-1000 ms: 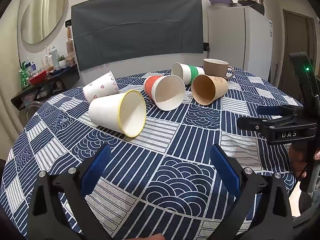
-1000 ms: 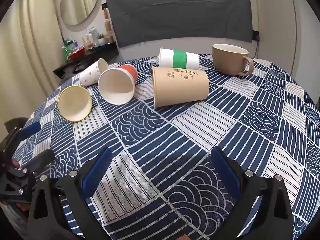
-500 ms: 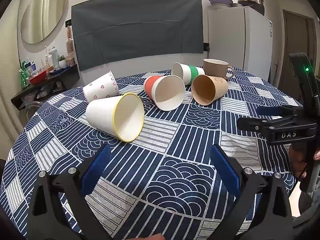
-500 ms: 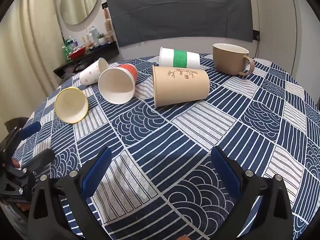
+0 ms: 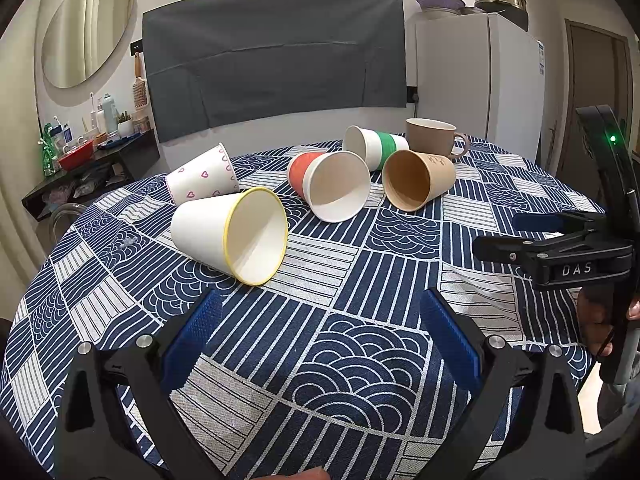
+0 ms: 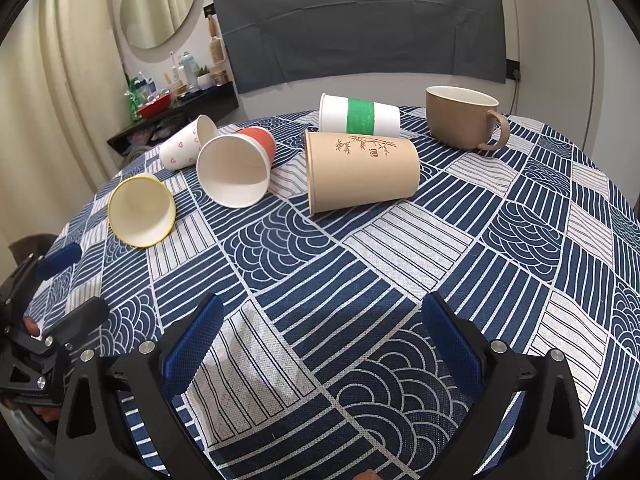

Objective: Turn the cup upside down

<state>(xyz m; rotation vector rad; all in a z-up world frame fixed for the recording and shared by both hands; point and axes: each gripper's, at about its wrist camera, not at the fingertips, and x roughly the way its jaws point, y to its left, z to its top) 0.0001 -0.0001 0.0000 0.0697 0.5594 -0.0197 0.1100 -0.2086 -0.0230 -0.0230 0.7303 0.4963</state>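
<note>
Several paper cups lie on their sides on the round table: a white cup with a yellow rim, a heart-print cup, an orange-banded cup, a green-banded cup and a brown kraft cup. My left gripper is open and empty, just short of the yellow-rimmed cup. My right gripper is open and empty over the near table; it also shows at the right in the left wrist view.
A brown ceramic mug stands upright at the back right of the table. The cloth is a blue and white pattern. A shelf with bottles is off the far left, a white fridge behind.
The yellow-rimmed cup has shifted left in the left wrist view as my left gripper turned slightly. The right gripper has hardly moved.
</note>
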